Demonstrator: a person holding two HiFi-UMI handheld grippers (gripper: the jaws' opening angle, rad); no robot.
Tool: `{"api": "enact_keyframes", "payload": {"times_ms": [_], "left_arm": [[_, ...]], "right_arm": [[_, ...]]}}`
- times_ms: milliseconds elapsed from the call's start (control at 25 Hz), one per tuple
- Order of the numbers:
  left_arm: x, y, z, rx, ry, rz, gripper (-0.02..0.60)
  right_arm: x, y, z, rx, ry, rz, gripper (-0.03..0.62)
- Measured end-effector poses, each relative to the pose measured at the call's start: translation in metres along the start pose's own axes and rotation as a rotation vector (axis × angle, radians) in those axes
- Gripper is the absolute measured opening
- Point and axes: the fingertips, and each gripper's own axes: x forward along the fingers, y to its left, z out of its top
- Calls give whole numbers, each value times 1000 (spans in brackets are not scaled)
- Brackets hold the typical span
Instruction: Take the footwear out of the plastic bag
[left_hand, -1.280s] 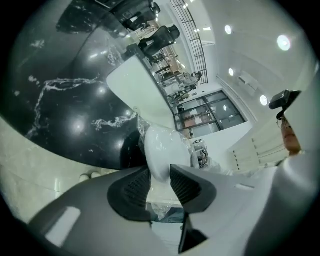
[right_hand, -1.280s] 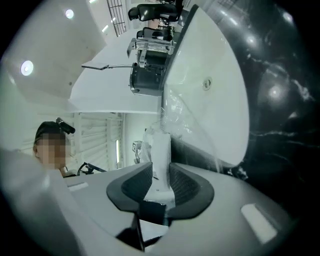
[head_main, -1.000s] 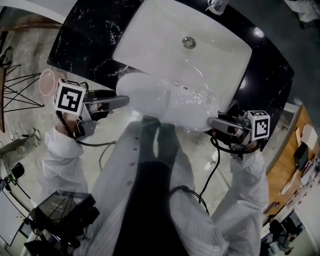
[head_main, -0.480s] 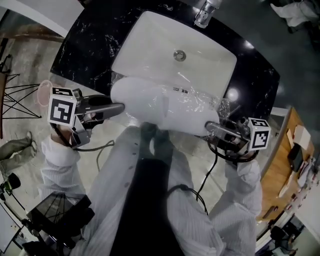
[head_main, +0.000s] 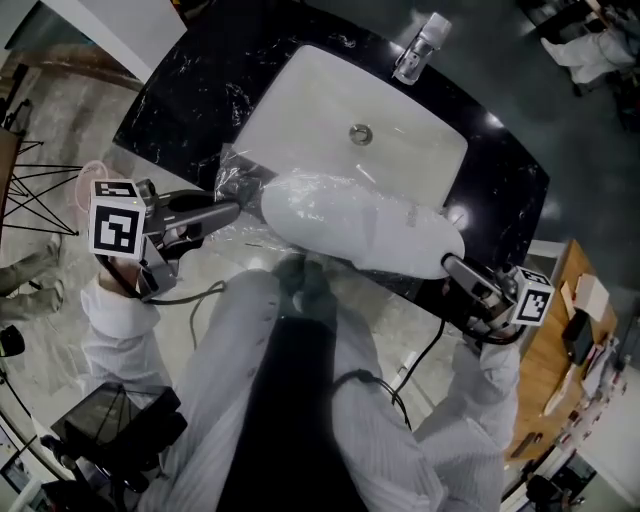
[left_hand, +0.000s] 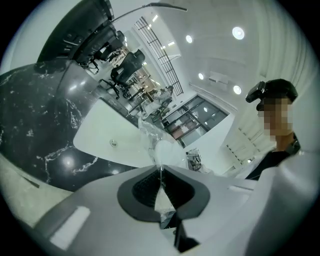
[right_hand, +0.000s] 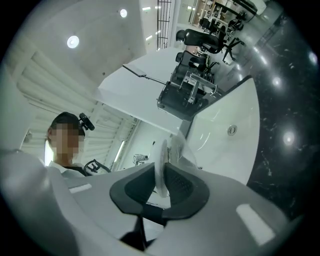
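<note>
A white slipper (head_main: 360, 225) lies inside a clear plastic bag (head_main: 245, 185), held in the air over the front rim of the sink (head_main: 300, 90). My left gripper (head_main: 236, 208) is shut on the bag's crumpled left end; in the left gripper view the thin film (left_hand: 150, 140) is pinched flat between the pads. My right gripper (head_main: 450, 265) holds the slipper's right end. In the right gripper view its jaws are closing, and the slipper's thin white edge (right_hand: 161, 160) stands between the pads (right_hand: 182, 185), touching them.
The white basin, with its drain (head_main: 361, 133), sits in a black marble counter (head_main: 200, 80). A pump bottle (head_main: 420, 45) stands behind the basin. My white sleeves and dark apron fill the lower middle. A wooden table (head_main: 560, 330) is at the right.
The bagged slipper has shifted right and tilted down to the right. My left jaws have closed on the bag's end. My right gripper has dropped lower right and narrowed on the slipper.
</note>
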Motion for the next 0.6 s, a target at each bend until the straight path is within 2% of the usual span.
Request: {"api": "enact_keyframes", "payload": {"times_ms": [280,480,600], "left_arm": [[-18,15,13,7,-95,133,2],[-30,32,27,-11,-193,306,2],[-31,27,44,55,-289,396,2]], "right_arm": [[-44,-10,13,-41,-126,-157,66],[-91,-11,30,-128,-284,-371,66],[-107,5,43,-235,-392,-521,66]]}}
